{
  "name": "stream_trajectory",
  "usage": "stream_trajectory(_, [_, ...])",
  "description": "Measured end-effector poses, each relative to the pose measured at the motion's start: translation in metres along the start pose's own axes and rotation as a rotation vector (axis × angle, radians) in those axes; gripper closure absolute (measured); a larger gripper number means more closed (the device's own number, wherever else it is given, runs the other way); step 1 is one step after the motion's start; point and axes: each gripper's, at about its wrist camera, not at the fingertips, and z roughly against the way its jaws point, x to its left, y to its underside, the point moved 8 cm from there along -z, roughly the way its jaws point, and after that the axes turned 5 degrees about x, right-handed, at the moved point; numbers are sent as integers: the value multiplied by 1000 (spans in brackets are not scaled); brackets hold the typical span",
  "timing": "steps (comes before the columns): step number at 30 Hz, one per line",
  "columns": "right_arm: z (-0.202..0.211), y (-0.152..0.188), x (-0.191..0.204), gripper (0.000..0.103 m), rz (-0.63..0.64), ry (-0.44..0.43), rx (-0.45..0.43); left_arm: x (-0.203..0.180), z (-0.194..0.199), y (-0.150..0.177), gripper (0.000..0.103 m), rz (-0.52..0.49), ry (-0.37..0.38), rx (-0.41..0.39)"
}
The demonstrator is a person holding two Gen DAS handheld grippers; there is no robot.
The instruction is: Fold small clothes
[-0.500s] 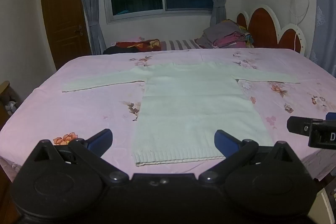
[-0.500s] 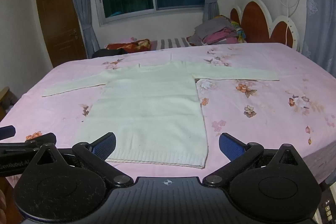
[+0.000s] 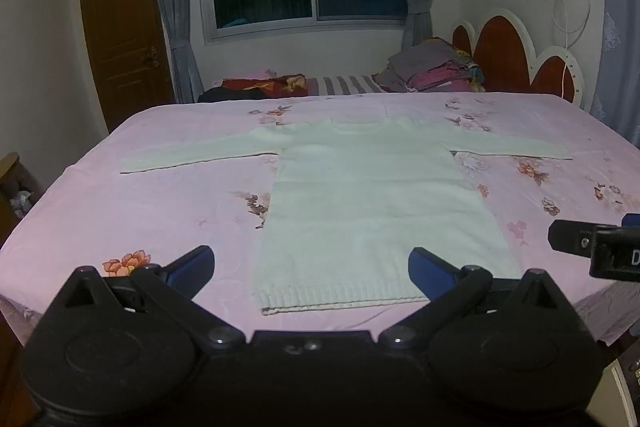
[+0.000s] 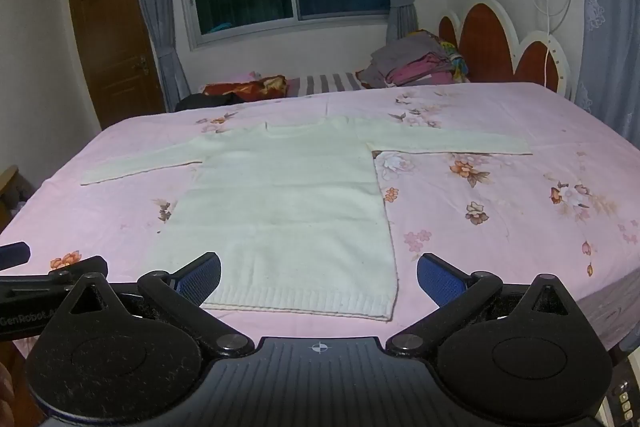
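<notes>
A pale cream knit sweater [image 3: 372, 203] lies flat on the pink floral bed, both sleeves spread out sideways and its ribbed hem toward me. It also shows in the right wrist view [image 4: 288, 203]. My left gripper [image 3: 312, 267] is open and empty, hovering just before the hem's left half. My right gripper [image 4: 319, 273] is open and empty, hovering before the hem's right corner. The right gripper's side shows at the right edge of the left wrist view [image 3: 596, 247]. The left gripper's side shows at the left edge of the right wrist view [image 4: 44, 287].
The pink floral bedsheet [image 3: 160, 203] covers a wide bed. A pile of folded clothes [image 3: 432, 71] sits at the far right by the red headboard [image 3: 504, 59]. A red and dark bundle [image 3: 260, 87] lies at the far edge. A wooden door [image 3: 124, 39] stands left.
</notes>
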Motion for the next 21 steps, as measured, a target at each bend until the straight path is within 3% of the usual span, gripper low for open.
stream_trajectory(21, [-2,2,3,0,6,2,3,-1,2,0,0,4,0,10])
